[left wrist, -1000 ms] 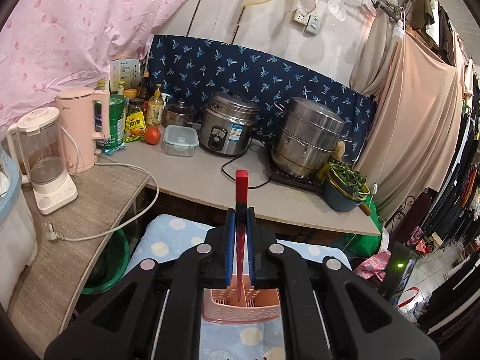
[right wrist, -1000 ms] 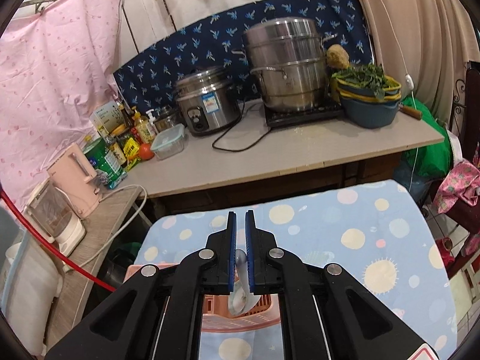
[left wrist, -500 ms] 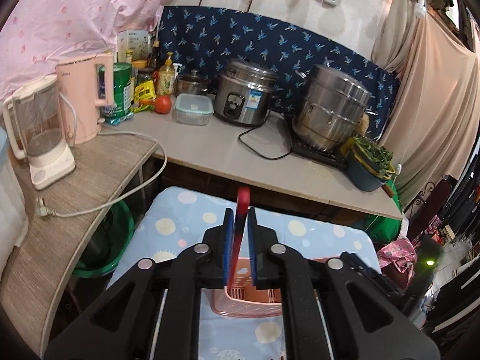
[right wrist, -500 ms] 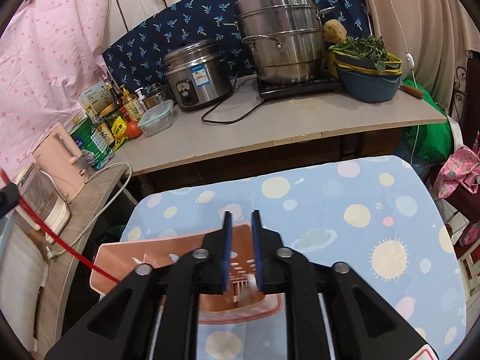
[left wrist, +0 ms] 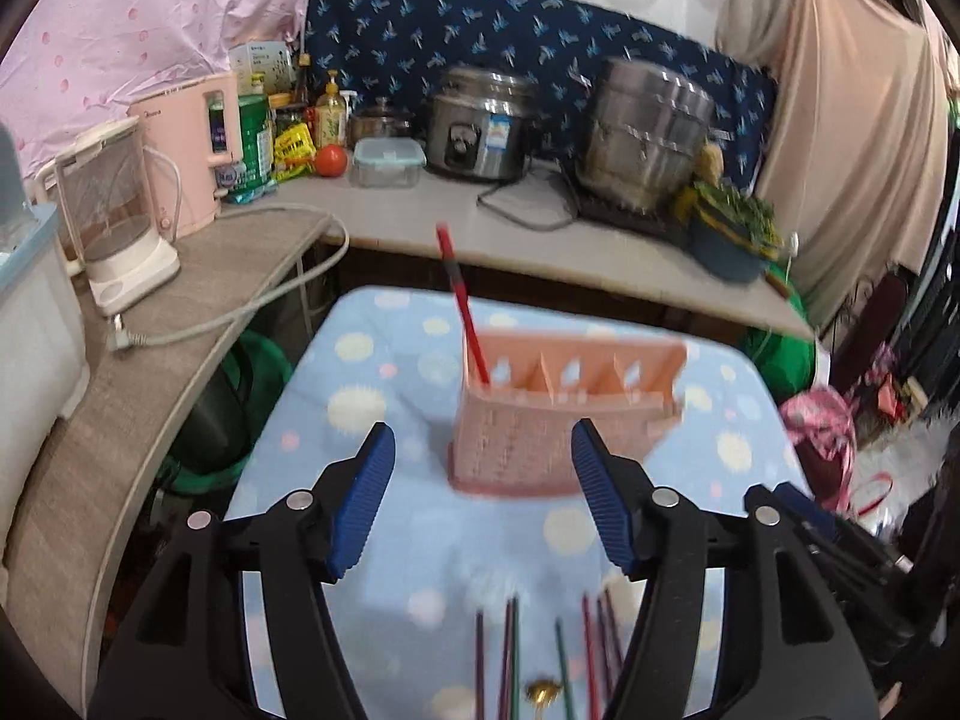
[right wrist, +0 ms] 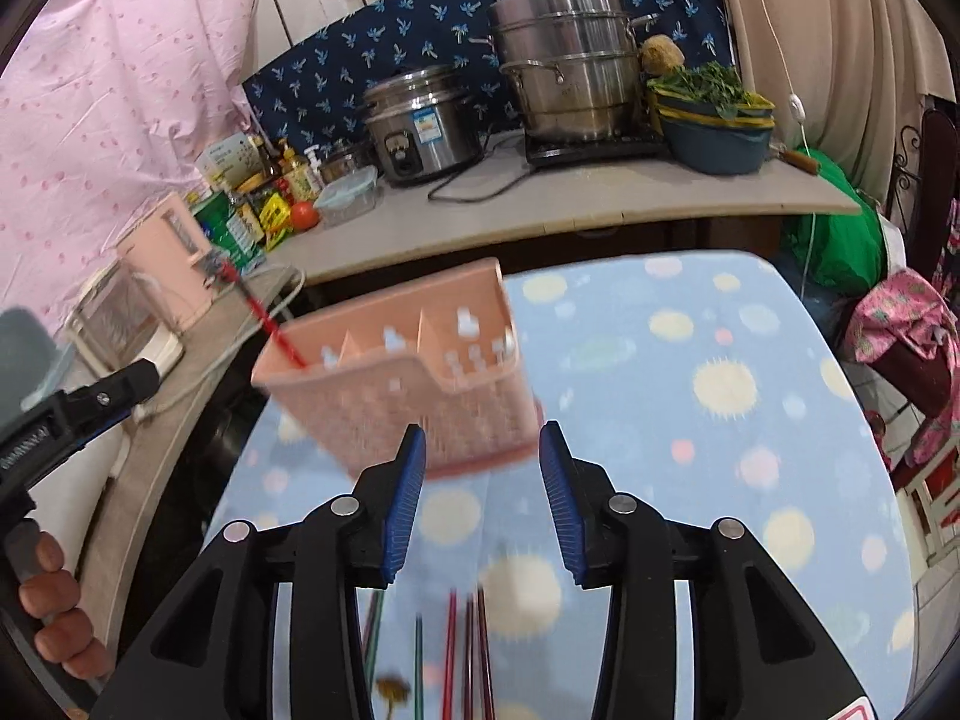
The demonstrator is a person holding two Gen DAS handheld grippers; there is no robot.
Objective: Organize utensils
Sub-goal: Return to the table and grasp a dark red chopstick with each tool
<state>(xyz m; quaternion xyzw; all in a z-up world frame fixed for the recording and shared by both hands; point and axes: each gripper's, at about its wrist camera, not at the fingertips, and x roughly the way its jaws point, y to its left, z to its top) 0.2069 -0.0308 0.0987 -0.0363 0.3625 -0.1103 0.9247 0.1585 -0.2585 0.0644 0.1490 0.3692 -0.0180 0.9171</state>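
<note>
Pink holder: a perforated plastic utensil caddy point(left wrist: 564, 414) with dividers stands on the dotted blue cloth point(left wrist: 384, 372), at 12 o'clock from both pairs of fingers and apart from them.
Red utensil: a thin red stick point(left wrist: 463, 312) stands in the caddy's leftmost compartment, leaning toward 11 o'clock; touching no finger.
Left gripper point(left wrist: 483, 495): level and pointed forward over the cloth, blue pads spread wide apart with nothing between them, the caddy just beyond the tips.
Right gripper point(right wrist: 482, 483): also aimed at the caddy from the near side, pads parted and empty; its tips sit close to the caddy's lower front wall, contact not clear because of blur.
Left hand point(right wrist: 51, 600): seen at 8 o'clock in the right wrist view, bare fingers wrapped round the left tool's handle.
Loose sticks: several thin coloured chopsticks point(left wrist: 510, 654) lie on the cloth at 6 o'clock, beneath the fingers.
Spoon: a small gold tip point(left wrist: 543, 693) lies among them.
Background: steel pots on a grey counter point(right wrist: 540, 204) at 12 o'clock.
</note>
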